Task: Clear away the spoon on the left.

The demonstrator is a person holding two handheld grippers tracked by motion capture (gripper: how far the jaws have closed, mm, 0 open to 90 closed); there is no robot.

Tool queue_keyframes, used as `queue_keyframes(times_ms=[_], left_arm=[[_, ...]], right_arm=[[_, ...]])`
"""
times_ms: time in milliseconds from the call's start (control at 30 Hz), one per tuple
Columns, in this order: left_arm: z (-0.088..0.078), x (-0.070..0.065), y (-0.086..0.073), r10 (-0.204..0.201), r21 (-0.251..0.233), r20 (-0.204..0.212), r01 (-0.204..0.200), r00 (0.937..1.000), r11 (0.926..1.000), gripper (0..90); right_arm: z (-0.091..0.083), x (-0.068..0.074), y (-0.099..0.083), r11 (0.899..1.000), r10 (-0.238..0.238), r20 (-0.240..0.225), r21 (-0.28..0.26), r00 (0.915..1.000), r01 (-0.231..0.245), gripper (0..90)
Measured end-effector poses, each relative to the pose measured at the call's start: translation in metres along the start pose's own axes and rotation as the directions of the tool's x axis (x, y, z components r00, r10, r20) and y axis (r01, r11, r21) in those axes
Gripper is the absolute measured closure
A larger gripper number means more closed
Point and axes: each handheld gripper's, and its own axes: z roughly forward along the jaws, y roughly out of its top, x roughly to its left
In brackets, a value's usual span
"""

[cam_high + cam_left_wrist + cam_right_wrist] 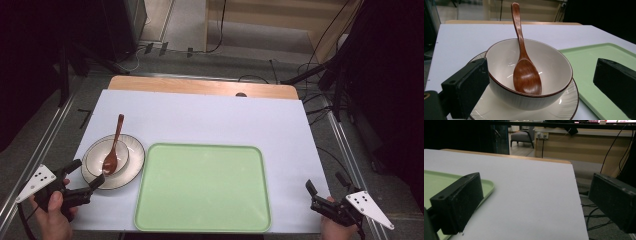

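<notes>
Fingers of my left gripper (85, 180) stand wide apart and clamp nothing, aimed at the near rim of the bowl (106, 156), which sits at about nine o'clock on the tabletop (210, 120). In the left gripper view the bowl (529, 75) lies between my two open fingers (466, 87), one to either side and apart from it, so I judge I have lined up for a grasp on the bowl or the plate rim rather than on the spoon.

The bowl stands upright in the middle of a plate (131, 172), white with a dark edge line, which lies flat just beside the left edge of the green tray (202, 187). A brown wooden spoon (114, 145) is the bowl's sole content: its scoop rests on the bowl's floor and its handle leans over the far rim, pointing toward twelve o'clock (a lean that would let it slide or tip out if I lift the bowl unevenly). No food or liquid is visible in the bowl.

The tray fills the near middle of the tabletop, around six o'clock, and holds nothing; likely it is where the set is meant to go.

My right gripper (320, 196) waits at about four o'clock by the tabletop's near right corner, fingers (459, 202) apart and bare, close to the tray's right edge.
</notes>
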Motion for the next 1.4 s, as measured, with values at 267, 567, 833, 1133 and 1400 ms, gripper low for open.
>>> queue_keyframes(times_ms=[267, 567, 833, 1133, 1400], left_arm=[[0.003, -0.008, 0.003, 0.009, 0.002, 0.014, -0.009, 0.9999, 1.0, 0.0], [0.01, -0.017, 0.017, 0.016, 0.02, 0.017, -0.016, 0.9997, 0.9997, 0.0], [0.022, -0.019, 0.03, 0.019, 0.057, 0.021, -0.02, 0.9996, 0.9982, 0.0], [0.039, -0.014, 0.043, 0.005, 0.098, 0.018, -0.007, 0.9998, 0.9952, 0.0], [0.05, -0.005, 0.048, -0.03, 0.12, 0.03, 0.026, 0.9991, 0.9924, 0.0]], right_arm=[[0.0, 0.0, -0.001, 1.0, 0.005, 0.0, 0.003, 1.0, -0.005, 0.0], [-0.001, -0.001, -0.002, 1.0, 0.019, 0.008, 0.0, 0.9998, -0.019, 0.1], [-0.002, 0.002, -0.001, 1.0, 0.015, 0.006, -0.005, 0.9999, -0.015, 0.1], [-0.001, 0.001, -0.002, 1.0, 0.018, 0.008, -0.005, 0.9998, -0.018, 0.0], [-0.002, 0.001, -0.002, 1.0, 0.018, 0.006, -0.005, 0.9998, -0.018, 0.0]])
